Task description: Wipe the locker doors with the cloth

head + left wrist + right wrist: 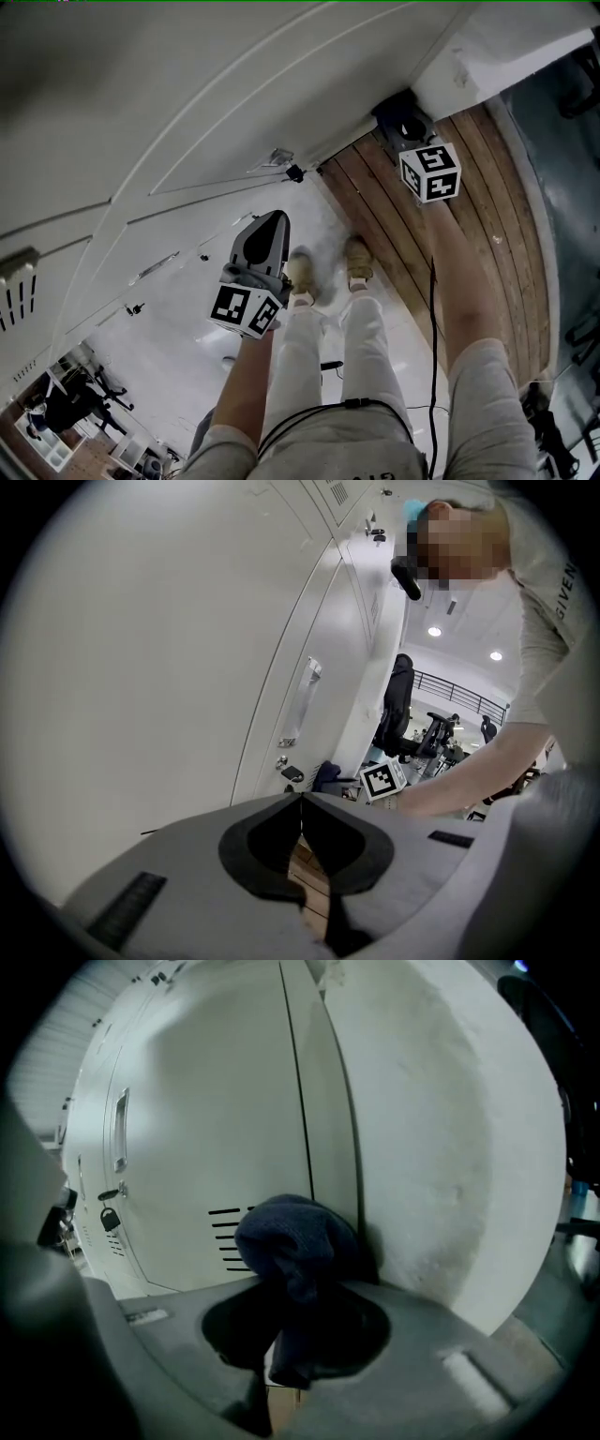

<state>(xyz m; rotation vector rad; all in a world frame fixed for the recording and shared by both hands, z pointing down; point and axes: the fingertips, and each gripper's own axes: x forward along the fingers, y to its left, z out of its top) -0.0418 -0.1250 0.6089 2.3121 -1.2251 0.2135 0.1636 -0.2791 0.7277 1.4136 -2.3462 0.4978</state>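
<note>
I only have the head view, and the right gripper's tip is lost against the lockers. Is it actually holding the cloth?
Observer: Yes. The right gripper is shut on a dark blue cloth, which is bunched up beyond its jaws.
Operator: Where on the lockers is the cloth?
Observer: It is beside the vent slots of a locker door, at the seam with the next panel. I cannot confirm contact.
Operator: And the left one?
Observer: The left gripper is shut, with nothing between its jaws.

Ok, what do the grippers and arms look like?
Left gripper and right gripper: grey shells, black-lined fingers, each with a white cube of black square markers. Short light sleeves; a thin black cable runs beside the right arm.
</note>
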